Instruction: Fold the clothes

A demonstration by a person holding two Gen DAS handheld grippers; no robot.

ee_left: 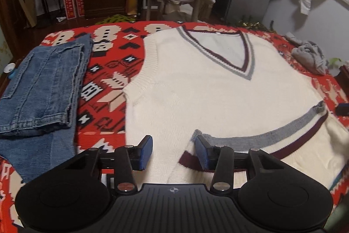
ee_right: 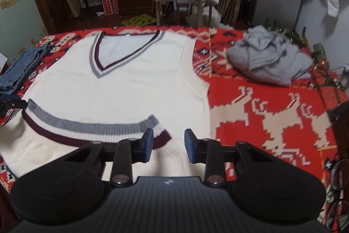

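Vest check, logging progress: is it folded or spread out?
Partly folded: the vest lies flat, with its striped hem turned up over the body.

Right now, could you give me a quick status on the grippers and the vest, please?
Left gripper open, right gripper open, neither holding. White vest flat, hem folded up. Jeans and grey garment lie clear.

Both grippers are black with ribbed bodies, silver screws and blue-padded jaws.

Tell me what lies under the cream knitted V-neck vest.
Under the cream knitted vest lies the red patterned blanket, visible all around it. The vest's striped bottom hem is folded up onto its front. Whatever lies beneath the blanket is covered.
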